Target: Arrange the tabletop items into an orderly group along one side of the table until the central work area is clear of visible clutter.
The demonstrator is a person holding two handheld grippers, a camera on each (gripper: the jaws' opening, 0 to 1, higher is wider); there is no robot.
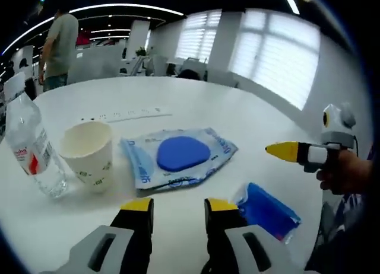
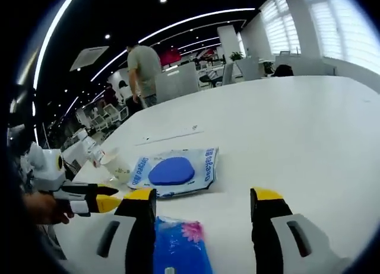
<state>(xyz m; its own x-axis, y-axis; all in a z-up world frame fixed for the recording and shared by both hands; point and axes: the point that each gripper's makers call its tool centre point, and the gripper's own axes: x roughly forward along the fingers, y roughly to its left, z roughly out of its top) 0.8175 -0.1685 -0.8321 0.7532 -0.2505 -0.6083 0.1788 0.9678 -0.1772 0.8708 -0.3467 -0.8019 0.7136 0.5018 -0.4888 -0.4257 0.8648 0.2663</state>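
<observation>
Unsorted on the white table (image 1: 249, 117): bottle (image 1: 29, 149) and cup (image 1: 89, 154) at left, wipes pack (image 1: 178, 155) centre, blue packet (image 2: 175, 250) between the wide-open, empty right gripper (image 2: 202, 197); left gripper (image 1: 178, 206) narrowly parted, empty.

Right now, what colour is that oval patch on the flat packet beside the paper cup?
Solid blue, on the pale packet by the paper cup; clearest in the left gripper view.

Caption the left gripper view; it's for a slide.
Left tool open above a wipes pack, paper cup and bottle.
</observation>
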